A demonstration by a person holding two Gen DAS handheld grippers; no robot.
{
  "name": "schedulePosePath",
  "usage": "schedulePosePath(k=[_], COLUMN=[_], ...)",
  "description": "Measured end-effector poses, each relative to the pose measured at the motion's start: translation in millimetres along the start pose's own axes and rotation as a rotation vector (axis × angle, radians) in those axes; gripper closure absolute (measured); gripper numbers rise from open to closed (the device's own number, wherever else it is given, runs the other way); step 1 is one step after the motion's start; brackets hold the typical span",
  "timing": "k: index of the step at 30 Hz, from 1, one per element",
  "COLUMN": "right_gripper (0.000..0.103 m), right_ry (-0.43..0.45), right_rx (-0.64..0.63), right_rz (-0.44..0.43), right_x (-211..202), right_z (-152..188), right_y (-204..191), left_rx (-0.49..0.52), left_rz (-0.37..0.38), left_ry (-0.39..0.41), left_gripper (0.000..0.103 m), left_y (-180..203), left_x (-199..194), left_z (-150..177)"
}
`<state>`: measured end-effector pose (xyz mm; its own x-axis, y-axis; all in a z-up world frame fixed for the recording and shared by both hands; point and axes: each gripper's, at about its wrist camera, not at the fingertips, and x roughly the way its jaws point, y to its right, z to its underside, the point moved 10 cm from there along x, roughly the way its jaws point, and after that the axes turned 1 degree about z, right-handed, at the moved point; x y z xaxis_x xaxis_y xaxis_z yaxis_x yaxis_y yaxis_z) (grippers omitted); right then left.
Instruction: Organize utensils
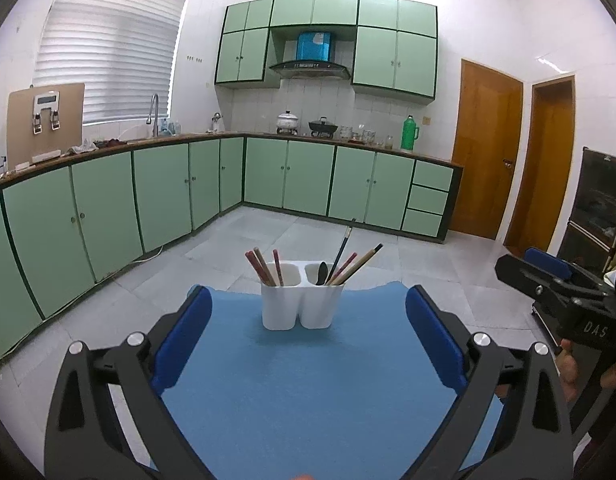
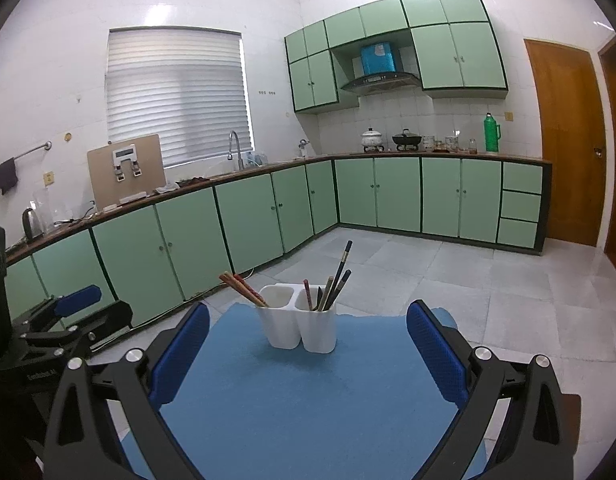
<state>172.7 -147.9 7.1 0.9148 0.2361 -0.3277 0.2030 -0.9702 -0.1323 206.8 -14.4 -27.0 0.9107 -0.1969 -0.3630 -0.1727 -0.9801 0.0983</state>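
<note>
A white two-cup utensil holder stands upright at the far end of a blue mat. Its left cup holds reddish-brown chopsticks. Its right cup holds darker chopsticks and a black spoon. My left gripper hangs open above the mat, short of the holder, with nothing between its blue pads. My right gripper is likewise open and empty, short of the holder; it also shows at the right edge of the left wrist view.
The mat lies on a table that ends just behind the holder, with grey tiled floor beyond. Green cabinets and a counter run along the far walls. Wooden doors stand at the right. A hand grips the right gripper's handle.
</note>
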Motion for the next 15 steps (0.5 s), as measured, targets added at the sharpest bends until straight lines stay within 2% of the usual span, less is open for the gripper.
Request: schedulePosePath(k=[15], right_gripper=[0.006], right_ry=[0.032], right_rx=[-0.06], right_rz=[-0.033], right_x=[-31], right_z=[-5], right_y=[-27], left_rx=[0.029], left_rz=[0.0], left_ry=[0.048], left_gripper=[0.007], left_y=[13], left_x=[-36], left_z=[-8])
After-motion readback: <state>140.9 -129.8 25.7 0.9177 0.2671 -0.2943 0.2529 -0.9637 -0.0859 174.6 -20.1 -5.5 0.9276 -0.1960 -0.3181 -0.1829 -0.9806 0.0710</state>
